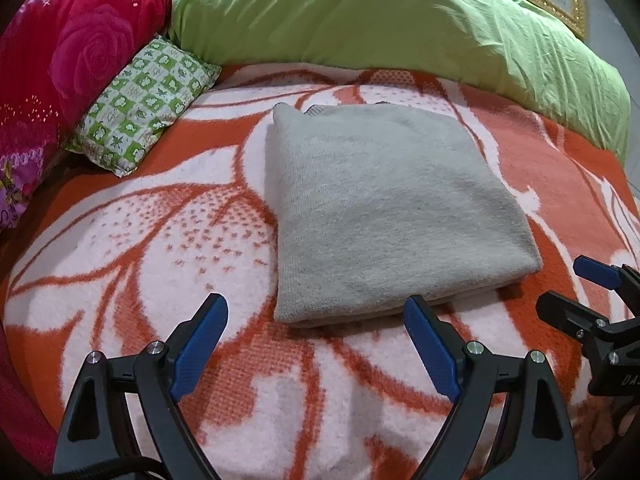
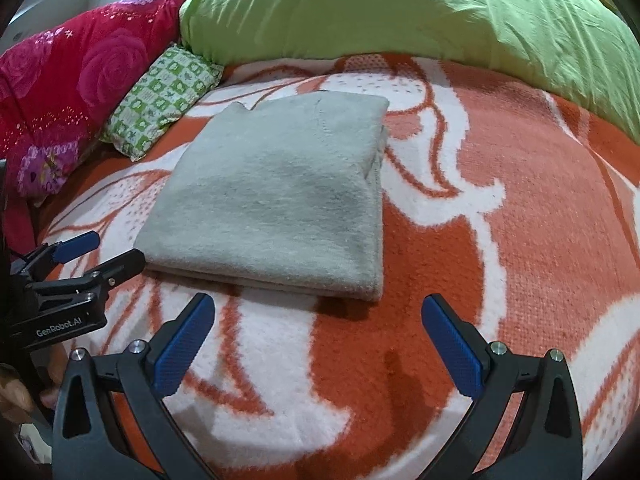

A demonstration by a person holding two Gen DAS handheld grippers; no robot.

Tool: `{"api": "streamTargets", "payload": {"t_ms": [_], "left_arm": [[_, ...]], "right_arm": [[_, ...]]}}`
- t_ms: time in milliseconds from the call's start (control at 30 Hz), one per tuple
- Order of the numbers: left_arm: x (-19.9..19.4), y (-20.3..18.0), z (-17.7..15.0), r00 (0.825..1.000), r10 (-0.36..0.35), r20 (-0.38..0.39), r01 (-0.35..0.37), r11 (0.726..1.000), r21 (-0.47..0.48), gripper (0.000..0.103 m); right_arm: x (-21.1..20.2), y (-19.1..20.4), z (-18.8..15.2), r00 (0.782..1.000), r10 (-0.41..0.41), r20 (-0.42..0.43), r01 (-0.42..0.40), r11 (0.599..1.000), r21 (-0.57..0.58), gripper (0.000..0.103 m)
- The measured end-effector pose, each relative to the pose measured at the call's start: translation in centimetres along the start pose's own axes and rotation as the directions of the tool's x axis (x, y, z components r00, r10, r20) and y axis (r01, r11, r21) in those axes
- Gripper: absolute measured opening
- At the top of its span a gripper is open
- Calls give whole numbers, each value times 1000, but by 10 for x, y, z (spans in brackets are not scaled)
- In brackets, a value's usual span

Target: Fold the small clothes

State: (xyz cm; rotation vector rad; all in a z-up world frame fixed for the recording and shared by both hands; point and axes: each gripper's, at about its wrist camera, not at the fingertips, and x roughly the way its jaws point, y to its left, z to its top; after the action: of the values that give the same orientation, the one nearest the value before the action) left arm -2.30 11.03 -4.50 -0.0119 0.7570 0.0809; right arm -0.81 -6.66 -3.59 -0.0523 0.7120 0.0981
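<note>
Garment [image 1: 392, 208]: grey knit, folded into a flat, roughly square stack of several layers, edges fairly even. It lies on the blanket [image 1: 132, 248], an orange-and-white floral one covering the bed, near its middle. A small peak of fabric sticks up at the far left corner of the stack.

Left gripper [image 1: 316, 312]: jaws spread wide, nothing between them. It sits just short of the garment's near edge, not touching it.

Right gripper [image 2: 318, 312]: jaws likewise wide apart and empty, near the garment's near right corner, clear of the fabric.

Surroundings: a green duvet [image 1: 380, 20] is bunched along the far side of the bed. A green checked pillow [image 1: 140, 104] rests against a red rose-print quilt [image 1: 60, 60] at the far left, well apart from the garment.
</note>
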Motion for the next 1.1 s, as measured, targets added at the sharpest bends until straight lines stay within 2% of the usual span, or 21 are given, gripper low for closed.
{"api": "streamTargets", "payload": {"t_ms": [467, 1100], "left_arm": [[8, 7, 1, 1000, -2, -10, 2, 1000, -18, 90], [12, 6, 4, 1000, -3, -14, 3, 1000, -6, 90]], "right_arm": [[16, 6, 1, 1000, 0, -7, 0, 1000, -20, 103], [18, 11, 3, 1000, 6, 0, -6, 1000, -17, 103]]}}
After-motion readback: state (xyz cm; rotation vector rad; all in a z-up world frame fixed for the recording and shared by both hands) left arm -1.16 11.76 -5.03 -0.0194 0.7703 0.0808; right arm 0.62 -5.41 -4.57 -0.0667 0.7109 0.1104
